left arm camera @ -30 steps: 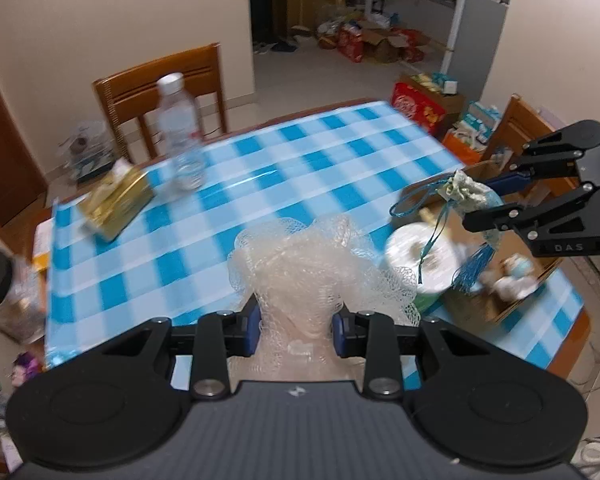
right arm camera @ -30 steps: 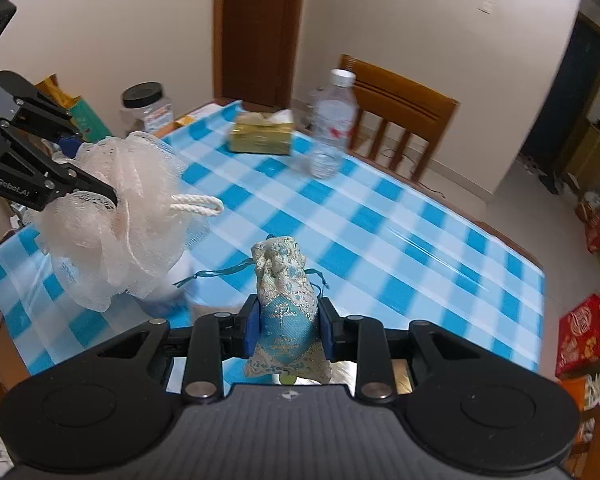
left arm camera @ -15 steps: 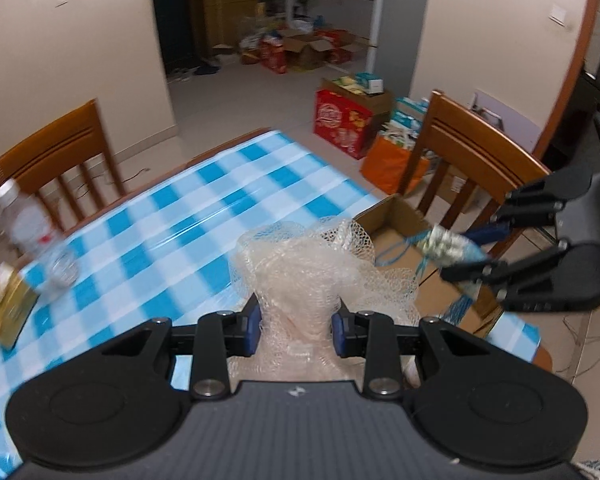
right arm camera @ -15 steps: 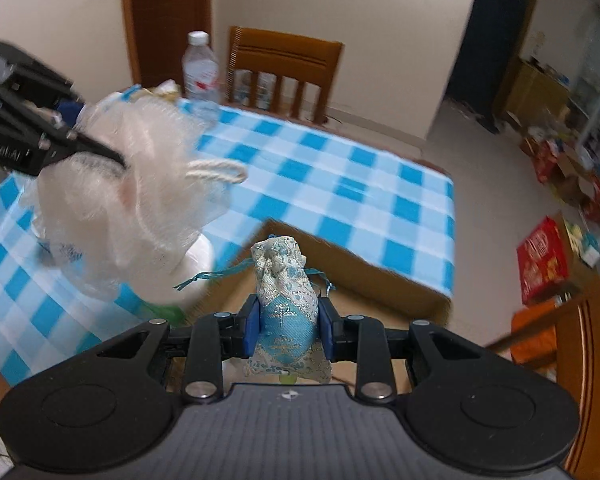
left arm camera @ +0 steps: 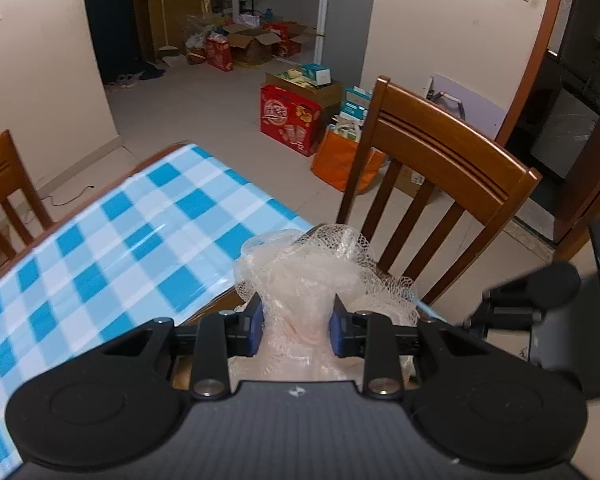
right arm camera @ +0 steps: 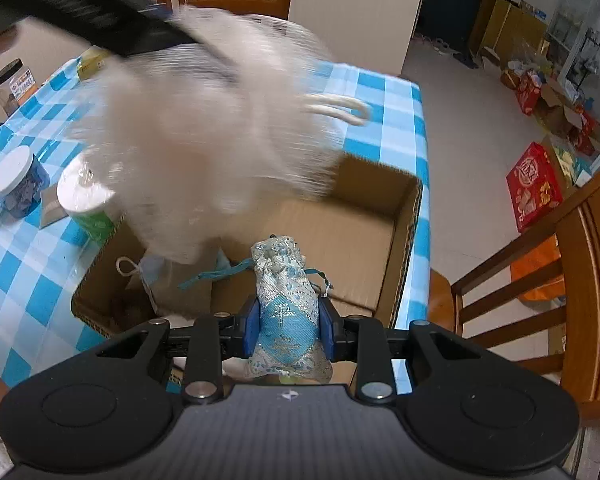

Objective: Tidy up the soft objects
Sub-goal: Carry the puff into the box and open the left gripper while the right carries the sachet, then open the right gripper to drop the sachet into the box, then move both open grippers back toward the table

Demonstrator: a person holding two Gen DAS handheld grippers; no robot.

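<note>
My left gripper [left arm camera: 296,326] is shut on a pale pink mesh bath pouf [left arm camera: 312,276]. In the right wrist view the pouf [right arm camera: 220,132] is blurred, hanging over the open cardboard box [right arm camera: 404,240] on the blue checked table [right arm camera: 396,96]. My right gripper [right arm camera: 287,330] is shut on a blue and silver brocade pouch [right arm camera: 284,304] with teal drawstrings, held above the near side of the box. A small soft item with a white cord [right arm camera: 148,272] lies inside the box at the left.
A white-lidded jar [right arm camera: 18,184] and a green cup with a white lid [right arm camera: 86,204] stand left of the box. A wooden chair [left arm camera: 432,184] stands past the table's end. Boxes and bags [left arm camera: 296,120] sit on the floor beyond.
Both grippers have swung right toward the table's end. The pouf now hangs over the box, and the pouch is above the box's near side.
</note>
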